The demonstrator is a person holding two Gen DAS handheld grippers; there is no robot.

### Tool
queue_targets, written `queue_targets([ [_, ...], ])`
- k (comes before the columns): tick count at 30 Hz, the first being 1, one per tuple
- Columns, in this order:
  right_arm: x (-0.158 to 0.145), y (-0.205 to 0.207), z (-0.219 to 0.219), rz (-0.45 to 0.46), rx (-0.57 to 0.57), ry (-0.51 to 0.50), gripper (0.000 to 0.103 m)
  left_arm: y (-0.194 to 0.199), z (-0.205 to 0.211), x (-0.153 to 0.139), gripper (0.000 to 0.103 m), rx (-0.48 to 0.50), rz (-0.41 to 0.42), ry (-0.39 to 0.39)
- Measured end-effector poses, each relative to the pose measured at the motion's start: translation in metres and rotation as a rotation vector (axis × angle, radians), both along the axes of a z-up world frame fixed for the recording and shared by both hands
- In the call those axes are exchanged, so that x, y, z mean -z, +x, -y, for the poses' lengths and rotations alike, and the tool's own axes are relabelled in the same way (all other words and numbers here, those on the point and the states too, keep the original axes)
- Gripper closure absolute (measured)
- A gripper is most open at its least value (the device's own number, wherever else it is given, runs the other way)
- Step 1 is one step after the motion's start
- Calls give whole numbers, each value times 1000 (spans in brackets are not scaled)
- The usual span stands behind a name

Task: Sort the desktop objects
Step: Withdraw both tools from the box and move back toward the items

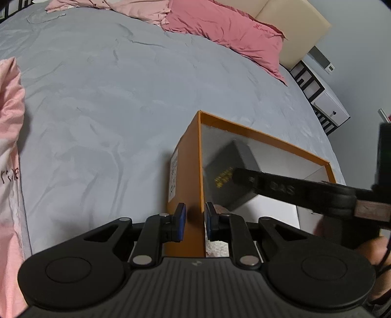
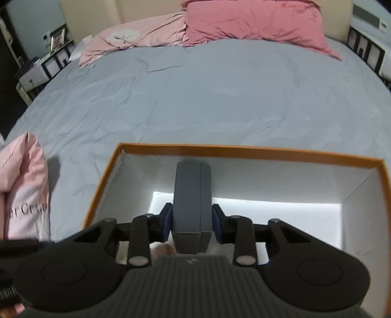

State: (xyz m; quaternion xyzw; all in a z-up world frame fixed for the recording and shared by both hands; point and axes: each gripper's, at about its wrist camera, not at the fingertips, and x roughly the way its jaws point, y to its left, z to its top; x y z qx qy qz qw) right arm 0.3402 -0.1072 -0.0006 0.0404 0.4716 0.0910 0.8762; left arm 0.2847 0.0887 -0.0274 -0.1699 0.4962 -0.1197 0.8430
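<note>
An orange cardboard box (image 1: 190, 156) with a white inside stands on the grey bed sheet; it also shows in the right wrist view (image 2: 244, 149). My left gripper (image 1: 195, 223) is shut on the box's near wall, one blue pad on each side of it. My right gripper (image 2: 191, 223) is shut on a dark grey box (image 2: 191, 200) and holds it inside the orange box, above its white floor. In the left wrist view the dark grey box (image 1: 227, 171) shows gold lettering, and the right gripper's finger (image 1: 281, 187) reaches in from the right.
Grey bed sheet (image 2: 195, 97) all around the box. Pink pillows (image 2: 254, 22) and a pink quilt (image 2: 136, 36) lie at the bed's head. A pink bag with lettering (image 2: 27, 186) lies left of the box. Nightstands (image 1: 325, 102) stand at the bed's sides.
</note>
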Motion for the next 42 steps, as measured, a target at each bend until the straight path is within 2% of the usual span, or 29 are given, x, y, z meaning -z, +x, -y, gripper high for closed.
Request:
queue_targets([
  [4, 9, 2, -7, -14, 30, 33, 68, 1, 0, 2, 85, 4, -1, -6],
  [13, 19, 2, -43, -23, -75, 3, 66, 1, -5, 3, 85, 0, -4, -34],
  [14, 18, 1, -42, -18, -74, -3, 57, 2, -4, 3, 85, 1, -3, -32],
  [15, 17, 1, -41, -15, -77, 3, 41, 2, -4, 3, 85, 2, -1, -28],
  [17, 11, -3, -38, -9, -91, 28, 37, 2, -3, 3, 85, 1, 0, -21],
  [20, 5, -6, -37, 2, -96, 33, 43, 1, -1, 3, 85, -2, -1, -16],
  [24, 7, -9, -25, -59, -68, 108, 78, 0, 1, 3, 86, 1, 3, 0],
  [31, 16, -6, -22, -73, -29, 225, 83, 1, -2, 4, 86, -17, -1, -13],
  [35, 11, -12, -22, -69, -34, 207, 83, 1, -2, 2, 86, -18, 0, -13],
  [38, -9, -26, -17, -6, -41, 152, 80, -7, -2, -12, 86, -20, 28, -1],
  [42, -42, -69, -3, 118, -69, 95, 78, -29, -2, -42, 86, -8, 79, 14],
])
